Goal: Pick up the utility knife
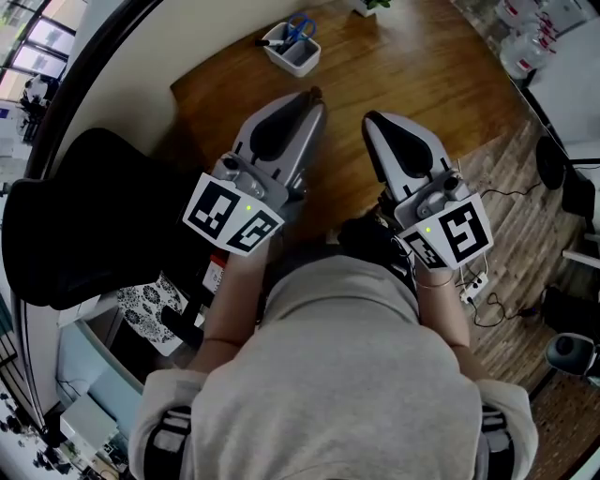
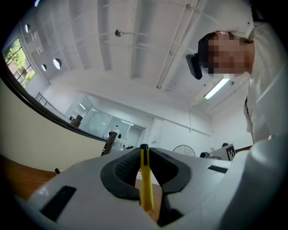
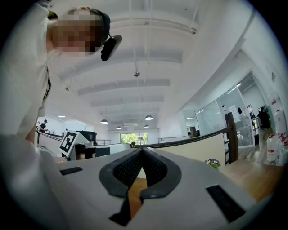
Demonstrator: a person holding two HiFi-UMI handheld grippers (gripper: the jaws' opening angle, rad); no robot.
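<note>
While held above the wooden table [image 1: 394,84], grippers: two, one in each hand
left gripper [image 2: 143,150]: jaws a narrow way apart, clamped on the utility knife [image 2: 145,179]
utility knife: one, yellow with a black end, pinched edge-on between the left pads, black end at the jaw tips, body running back from them
right gripper [image 3: 141,150]: jaws met at the tips, nothing between them
marker cubes [image 1: 234,214]: two, one behind each pair of jaws
white box [image 1: 292,52]: one, beyond the left jaw tips, well apart, holding one pair of blue-handled scissors [image 1: 300,26]
</note>
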